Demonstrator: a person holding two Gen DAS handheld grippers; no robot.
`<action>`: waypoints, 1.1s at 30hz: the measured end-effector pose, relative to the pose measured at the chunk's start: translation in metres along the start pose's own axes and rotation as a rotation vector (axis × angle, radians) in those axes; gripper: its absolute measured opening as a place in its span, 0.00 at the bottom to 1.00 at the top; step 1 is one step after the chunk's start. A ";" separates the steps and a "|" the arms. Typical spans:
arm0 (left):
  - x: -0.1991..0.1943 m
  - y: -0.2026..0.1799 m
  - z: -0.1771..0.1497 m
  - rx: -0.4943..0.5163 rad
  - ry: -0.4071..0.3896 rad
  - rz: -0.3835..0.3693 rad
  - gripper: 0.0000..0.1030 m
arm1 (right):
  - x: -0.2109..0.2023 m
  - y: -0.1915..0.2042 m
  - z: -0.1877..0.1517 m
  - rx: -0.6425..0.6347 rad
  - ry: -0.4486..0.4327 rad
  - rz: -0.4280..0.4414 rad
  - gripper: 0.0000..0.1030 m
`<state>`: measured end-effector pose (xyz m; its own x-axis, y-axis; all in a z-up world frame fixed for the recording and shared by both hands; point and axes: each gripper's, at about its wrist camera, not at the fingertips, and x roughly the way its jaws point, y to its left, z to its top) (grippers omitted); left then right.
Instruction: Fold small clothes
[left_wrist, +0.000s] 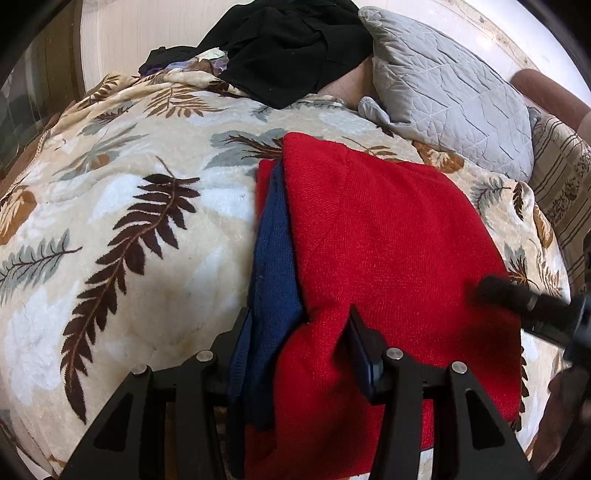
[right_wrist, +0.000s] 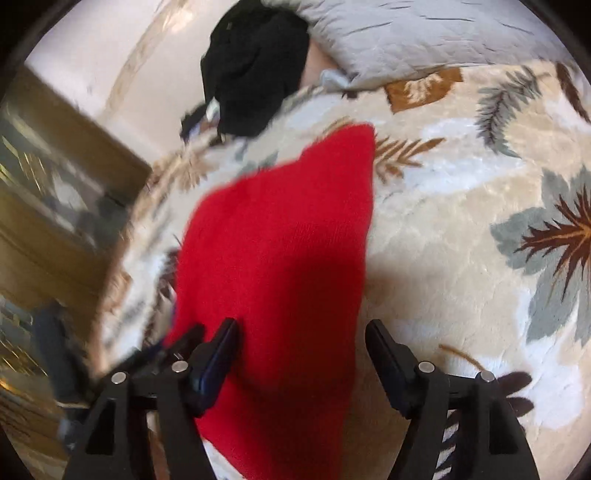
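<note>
A red knit garment (left_wrist: 388, 236) with a navy blue part (left_wrist: 273, 266) along its left edge lies folded on the leaf-patterned blanket (left_wrist: 129, 184). My left gripper (left_wrist: 299, 325) is open, its jaws wide apart over the garment's near edge, red and blue cloth between them. The right gripper's black tip (left_wrist: 517, 299) enters from the right over the garment's right side. In the right wrist view the red garment (right_wrist: 280, 229) lies under my open right gripper (right_wrist: 301, 332), whose jaws straddle its near end. That view is blurred.
A pile of black clothes (left_wrist: 291, 48) lies at the far end of the bed, also in the right wrist view (right_wrist: 255, 66). A grey quilted pillow (left_wrist: 450, 92) sits at the back right. A wooden frame (right_wrist: 55, 177) stands at the left.
</note>
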<state>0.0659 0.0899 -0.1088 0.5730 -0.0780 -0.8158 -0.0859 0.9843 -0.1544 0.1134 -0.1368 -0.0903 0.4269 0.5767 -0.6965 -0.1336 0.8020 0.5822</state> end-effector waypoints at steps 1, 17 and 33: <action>0.000 0.000 0.000 0.002 -0.002 0.001 0.50 | 0.000 -0.004 0.004 0.025 -0.008 0.012 0.73; 0.001 0.001 0.000 -0.002 0.004 0.003 0.52 | 0.032 0.033 0.017 -0.141 0.009 -0.135 0.68; 0.004 -0.001 0.000 0.003 -0.001 0.015 0.53 | 0.010 0.037 -0.045 -0.170 0.044 -0.146 0.77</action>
<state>0.0682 0.0882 -0.1121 0.5724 -0.0628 -0.8175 -0.0925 0.9858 -0.1404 0.0725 -0.0947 -0.0946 0.4142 0.4557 -0.7879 -0.2235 0.8901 0.3973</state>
